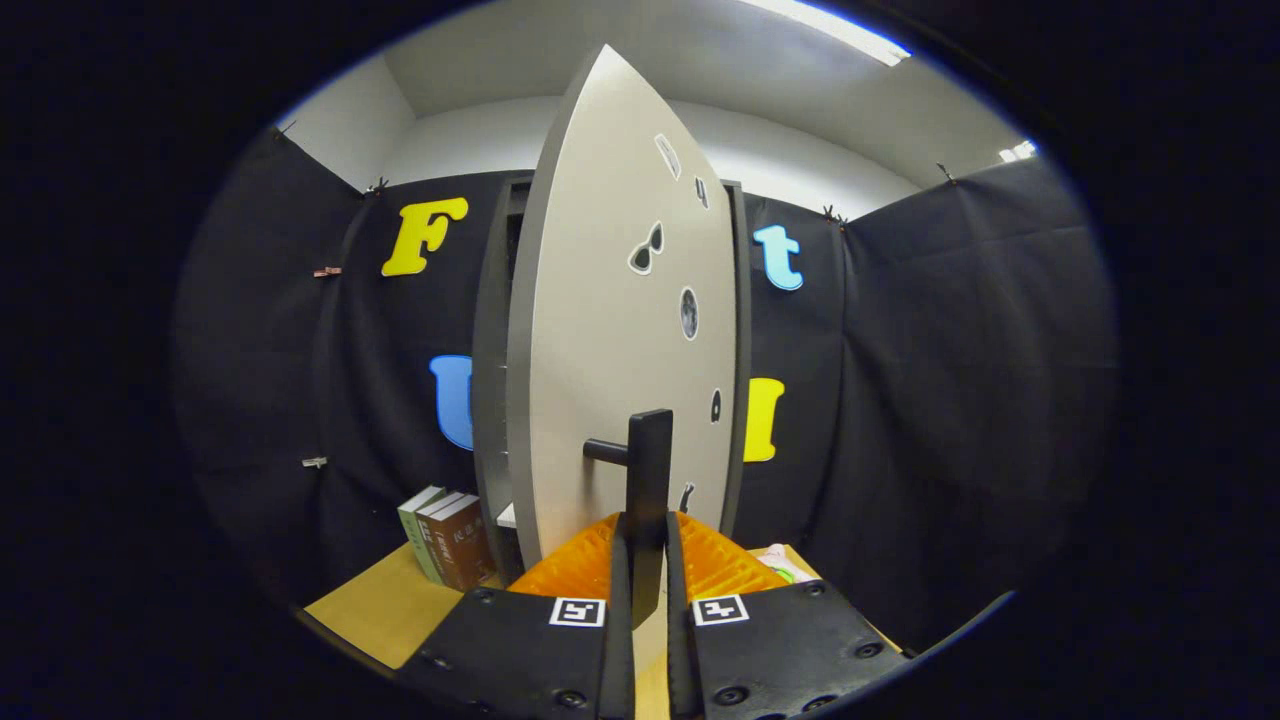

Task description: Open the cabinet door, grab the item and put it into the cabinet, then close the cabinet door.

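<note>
Both your fingers (690, 560) are clamped on the dark handle (648, 470) of the pale cabinet door (610, 330), which stands partly open from the cabinet (492, 380). Left of the cabinet, books (447, 535) stand on the table (385, 605).

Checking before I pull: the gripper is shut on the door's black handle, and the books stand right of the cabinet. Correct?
Not quite. The gripper is shut on the black handle, but the gripper view shows the books standing left of the cabinet.
</note>
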The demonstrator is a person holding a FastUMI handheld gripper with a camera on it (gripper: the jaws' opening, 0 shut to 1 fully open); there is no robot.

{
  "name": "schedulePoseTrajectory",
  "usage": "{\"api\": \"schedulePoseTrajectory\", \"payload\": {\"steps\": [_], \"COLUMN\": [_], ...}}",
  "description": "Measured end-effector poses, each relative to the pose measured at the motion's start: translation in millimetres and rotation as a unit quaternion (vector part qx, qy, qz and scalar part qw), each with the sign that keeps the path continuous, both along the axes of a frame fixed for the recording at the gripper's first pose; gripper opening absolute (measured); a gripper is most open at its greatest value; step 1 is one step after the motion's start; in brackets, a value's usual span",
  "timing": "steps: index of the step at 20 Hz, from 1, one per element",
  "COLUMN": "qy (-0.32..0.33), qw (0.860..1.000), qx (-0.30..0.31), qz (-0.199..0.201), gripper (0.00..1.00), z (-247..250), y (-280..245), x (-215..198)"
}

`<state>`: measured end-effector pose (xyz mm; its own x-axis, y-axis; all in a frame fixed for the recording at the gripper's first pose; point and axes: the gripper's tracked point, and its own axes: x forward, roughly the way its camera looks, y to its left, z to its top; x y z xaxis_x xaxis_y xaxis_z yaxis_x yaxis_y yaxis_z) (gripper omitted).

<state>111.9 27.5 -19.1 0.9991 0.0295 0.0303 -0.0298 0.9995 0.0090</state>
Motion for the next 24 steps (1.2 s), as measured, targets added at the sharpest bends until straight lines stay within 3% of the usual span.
{"api": "schedulePoseTrajectory", "payload": {"steps": [12,16,18,21,24], "qy": [-0.016,-0.026,-0.031,-0.027,-0.032], "qw": [0.998,0.995,0.993,0.994,0.991], "qx": [0.028,0.003,0.004,0.001,-0.021], "qz": [-0.05,-0.101,-0.115,-0.104,-0.126], "gripper": [0.14,0.11,0.1,0.1,0.1], "z": [13.9,16.8,17.8,14.4,18.9], "y": [-94.7,-136.3,-145.6,-144.3,-149.9], "x": [-25.0,-29.2,-30.7,-37.3,-39.9]}}
